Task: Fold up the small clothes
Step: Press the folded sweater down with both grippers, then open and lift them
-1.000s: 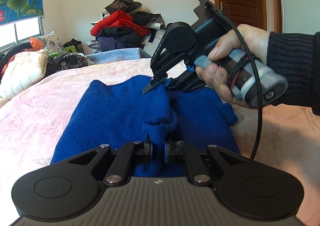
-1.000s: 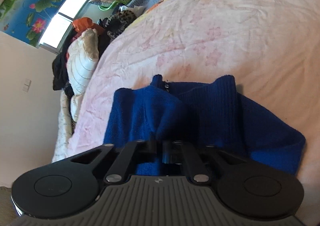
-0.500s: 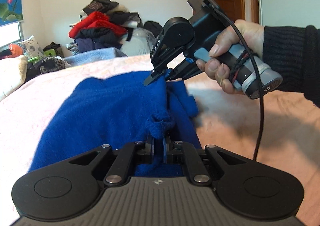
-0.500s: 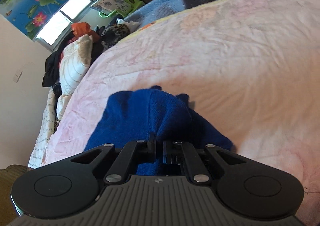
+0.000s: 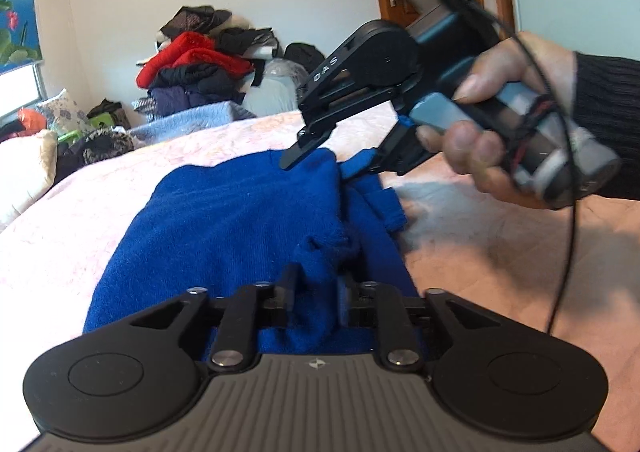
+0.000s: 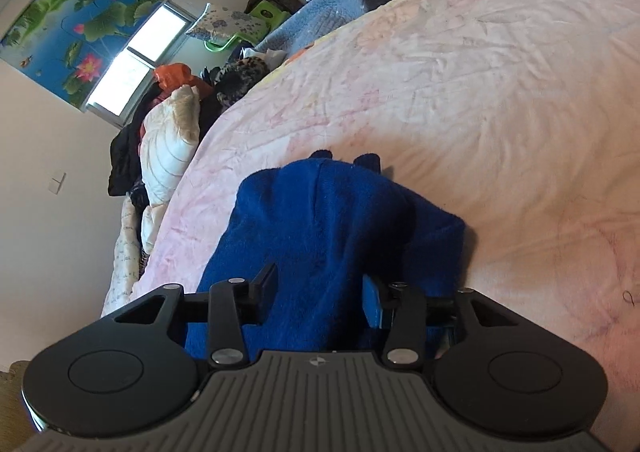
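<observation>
Tongs on both sides have parted since half a second ago: the left tongs (image 5: 314, 298) stand slightly apart with a bunched fold of the blue sweater (image 5: 224, 228) loose between them, and the right tongs (image 6: 320, 294) are spread wide, the knit lying between without being pinched. The sweater rests folded on the pink bedspread (image 6: 480, 99). Only the left view shows the right hand (image 5: 516, 119) and its tool over the sweater's far edge; only the right view shows the lotus blind (image 6: 76, 23).
</observation>
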`<state>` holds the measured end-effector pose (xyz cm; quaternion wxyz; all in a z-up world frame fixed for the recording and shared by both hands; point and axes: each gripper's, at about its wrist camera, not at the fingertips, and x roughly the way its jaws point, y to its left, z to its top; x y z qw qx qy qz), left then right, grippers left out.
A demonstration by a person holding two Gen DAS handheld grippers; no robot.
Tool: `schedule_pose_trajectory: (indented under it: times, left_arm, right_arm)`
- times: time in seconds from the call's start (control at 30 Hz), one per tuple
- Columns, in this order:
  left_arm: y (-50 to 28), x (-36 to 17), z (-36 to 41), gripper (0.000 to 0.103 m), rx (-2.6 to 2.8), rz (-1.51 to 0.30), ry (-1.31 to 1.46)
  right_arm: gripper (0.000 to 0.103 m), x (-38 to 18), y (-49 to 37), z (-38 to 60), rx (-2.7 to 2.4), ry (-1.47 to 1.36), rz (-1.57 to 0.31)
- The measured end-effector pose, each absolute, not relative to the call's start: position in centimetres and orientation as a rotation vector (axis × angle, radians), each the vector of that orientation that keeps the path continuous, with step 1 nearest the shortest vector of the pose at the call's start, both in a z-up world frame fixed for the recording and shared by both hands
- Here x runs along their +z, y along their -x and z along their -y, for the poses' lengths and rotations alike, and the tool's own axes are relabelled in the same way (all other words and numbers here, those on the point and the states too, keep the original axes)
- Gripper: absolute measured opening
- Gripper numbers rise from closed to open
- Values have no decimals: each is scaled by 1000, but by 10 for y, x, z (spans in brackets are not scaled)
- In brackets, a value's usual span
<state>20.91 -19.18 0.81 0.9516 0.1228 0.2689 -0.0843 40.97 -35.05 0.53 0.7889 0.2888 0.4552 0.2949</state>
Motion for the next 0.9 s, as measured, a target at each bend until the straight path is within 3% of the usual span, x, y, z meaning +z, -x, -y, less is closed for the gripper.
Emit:
schedule_pose_trajectory:
  times: [0.1, 0.13, 0.17, 0.2, 0.33, 0.4, 0.67, 0.83, 0.9]
  left_arm:
    - [-209, 11, 195, 31, -178, -522, -277]
    - [-206, 12, 196, 27, -188, -503, -289]
    - [-204, 13, 195, 14, -198, -495, -295]
    - [-204, 13, 195, 10, -202, -503, -298]
    - [-210, 10, 194, 6, -180, -544, -318]
    - [-208, 11, 192, 5, -189, -539, -328]
    - [-181, 29, 179, 4, -317, -526, -338]
    - [-189, 3, 185, 4, -296, -591, -368]
    - [-185, 8, 183, 5, -315, -571, -342]
  right_arm:
    - [45, 3, -412, 353, 619, -627, -1002]
    - [45, 3, -414, 353, 614, -634, -1004]
    - [45, 3, -417, 354, 607, -641, -1005]
    - [45, 3, -421, 354, 600, -651, -1008]
    - [46, -6, -438, 350, 553, -684, -1027]
    - [9, -10, -442, 346, 532, -670, -1028]
    - [7, 23, -418, 353, 587, -527, -931]
    - [9, -7, -421, 361, 522, -524, -979]
    - [31, -5, -418, 364, 496, -564, -971]
